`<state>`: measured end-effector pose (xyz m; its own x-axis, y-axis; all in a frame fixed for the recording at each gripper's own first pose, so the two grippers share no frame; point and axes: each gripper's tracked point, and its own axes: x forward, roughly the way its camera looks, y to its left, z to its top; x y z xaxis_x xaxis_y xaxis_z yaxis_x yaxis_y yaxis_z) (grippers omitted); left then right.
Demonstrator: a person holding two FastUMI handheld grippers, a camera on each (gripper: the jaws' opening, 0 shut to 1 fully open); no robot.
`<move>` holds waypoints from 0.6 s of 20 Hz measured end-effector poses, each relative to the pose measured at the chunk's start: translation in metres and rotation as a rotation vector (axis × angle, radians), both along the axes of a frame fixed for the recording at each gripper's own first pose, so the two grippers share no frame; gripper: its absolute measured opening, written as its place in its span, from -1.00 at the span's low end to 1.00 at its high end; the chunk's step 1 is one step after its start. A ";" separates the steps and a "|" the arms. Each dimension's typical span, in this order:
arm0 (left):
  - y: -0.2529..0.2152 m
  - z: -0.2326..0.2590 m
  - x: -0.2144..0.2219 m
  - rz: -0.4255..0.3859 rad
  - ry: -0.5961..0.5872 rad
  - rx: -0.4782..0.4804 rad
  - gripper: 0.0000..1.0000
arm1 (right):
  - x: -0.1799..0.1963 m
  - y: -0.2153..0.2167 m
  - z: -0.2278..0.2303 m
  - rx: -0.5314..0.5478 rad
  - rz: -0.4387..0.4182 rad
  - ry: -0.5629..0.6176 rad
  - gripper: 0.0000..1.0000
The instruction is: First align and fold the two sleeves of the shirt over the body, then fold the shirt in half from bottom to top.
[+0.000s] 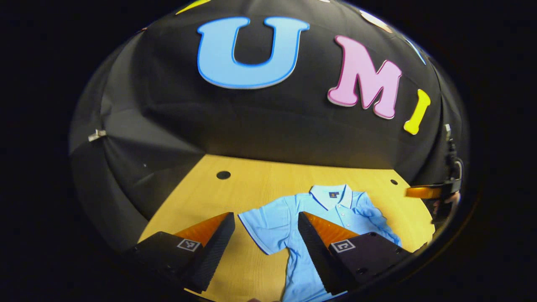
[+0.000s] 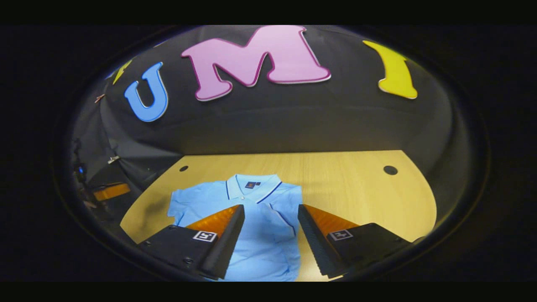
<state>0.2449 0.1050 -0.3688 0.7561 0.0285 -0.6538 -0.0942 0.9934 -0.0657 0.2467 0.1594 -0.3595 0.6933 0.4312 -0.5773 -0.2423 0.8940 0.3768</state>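
Left gripper view puts your left gripper above the wooden table, its two fingers spread wide with nothing between them. Beyond them the light blue polo shirt lies flat, collar toward the booth's back wall and hem toward you, so its long axis runs from you toward the wall. One short sleeve spreads out flat to the side; the other sleeve looks rumpled and drawn in over the body, though the fisheye edge makes that hard to judge.

From the right gripper view, your right gripper also hangs wide open and empty above the shirt, collar away from you.
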 end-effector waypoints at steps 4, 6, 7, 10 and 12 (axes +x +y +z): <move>0.033 -0.081 0.025 0.024 0.191 0.109 0.94 | -0.024 -0.069 0.022 -0.025 -0.104 -0.004 0.71; 0.038 -0.107 0.030 0.043 0.259 0.137 0.94 | -0.034 -0.100 0.029 -0.039 -0.147 -0.009 0.55; 0.038 -0.116 0.030 0.059 0.289 0.125 0.93 | -0.038 -0.115 0.029 -0.053 -0.170 -0.008 0.71; 0.034 -0.129 0.034 0.085 0.313 0.088 0.93 | -0.053 -0.143 0.020 -0.058 -0.236 0.028 0.72; 0.026 -0.137 0.036 0.076 0.329 0.070 0.89 | -0.061 -0.149 0.015 -0.035 -0.265 0.056 0.72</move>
